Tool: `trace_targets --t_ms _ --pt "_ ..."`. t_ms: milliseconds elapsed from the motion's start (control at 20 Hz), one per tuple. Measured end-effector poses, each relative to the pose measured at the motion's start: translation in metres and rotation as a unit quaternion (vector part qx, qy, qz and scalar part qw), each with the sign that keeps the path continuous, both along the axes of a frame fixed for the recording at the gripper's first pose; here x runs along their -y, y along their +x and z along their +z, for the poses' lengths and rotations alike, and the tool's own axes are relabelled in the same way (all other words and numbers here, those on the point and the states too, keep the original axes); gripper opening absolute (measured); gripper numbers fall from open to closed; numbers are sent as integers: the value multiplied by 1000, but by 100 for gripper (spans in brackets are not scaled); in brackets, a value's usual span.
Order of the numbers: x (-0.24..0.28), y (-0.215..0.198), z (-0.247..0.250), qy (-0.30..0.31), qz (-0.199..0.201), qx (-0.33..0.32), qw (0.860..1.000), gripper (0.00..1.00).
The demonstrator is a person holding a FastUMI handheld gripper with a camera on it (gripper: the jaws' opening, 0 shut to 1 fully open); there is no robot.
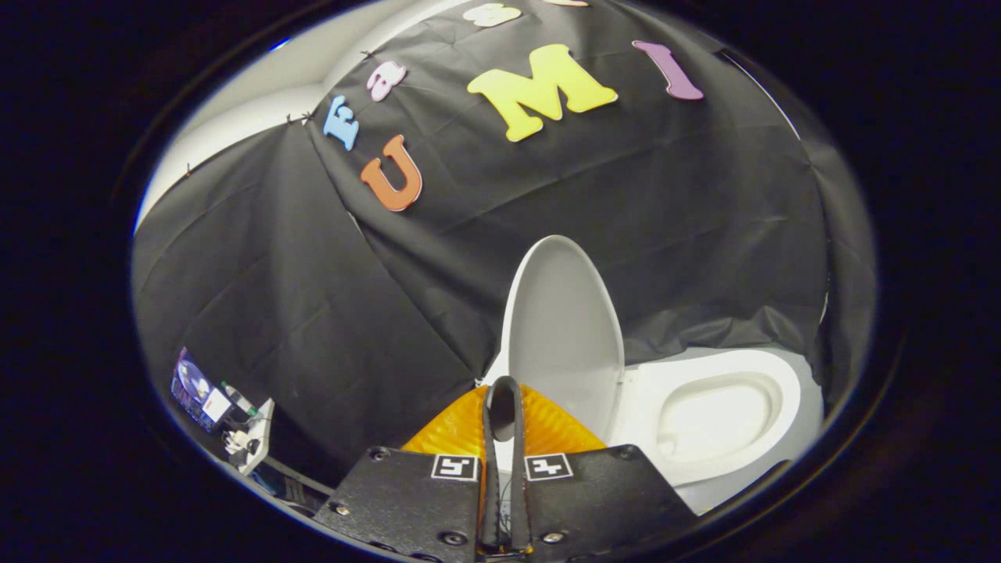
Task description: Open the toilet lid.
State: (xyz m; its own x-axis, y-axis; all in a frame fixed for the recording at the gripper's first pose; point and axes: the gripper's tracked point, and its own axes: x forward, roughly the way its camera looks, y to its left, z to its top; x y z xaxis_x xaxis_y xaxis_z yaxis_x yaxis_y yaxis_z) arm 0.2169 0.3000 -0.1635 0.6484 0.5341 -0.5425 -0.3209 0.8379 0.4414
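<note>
The white toilet lid (565,328) is raised off the bowl and stands up against the black cloth wall. Beside it the white seat ring (715,367) and the bowl (708,418) lie uncovered. My gripper (504,385) is shut, its fingertips meeting with only a thin slit behind them. The tips sit at the lid's near edge, low on its face. I cannot tell whether they touch it. Nothing is held between the fingers.
Black cloth (313,297) closes off the booth behind and around the toilet. A small white stand (250,442) with a few small items and a dark box sits off to the side of the fingers, away from the toilet.
</note>
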Motion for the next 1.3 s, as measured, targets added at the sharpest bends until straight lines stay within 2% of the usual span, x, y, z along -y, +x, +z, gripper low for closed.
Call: trace_targets --t_ms 250,600,900,1100,1300 --pt "-29 -4 -5 -44 11 7 999 9" --pt "-51 -5 -8 -58 14 6 998 10" --pt "-65 -4 -12 -49 27 -11 998 24" --pt "-59 -4 -11 -36 21 -27 999 34" --pt "-51 -8 -9 -38 20 -34 998 39"
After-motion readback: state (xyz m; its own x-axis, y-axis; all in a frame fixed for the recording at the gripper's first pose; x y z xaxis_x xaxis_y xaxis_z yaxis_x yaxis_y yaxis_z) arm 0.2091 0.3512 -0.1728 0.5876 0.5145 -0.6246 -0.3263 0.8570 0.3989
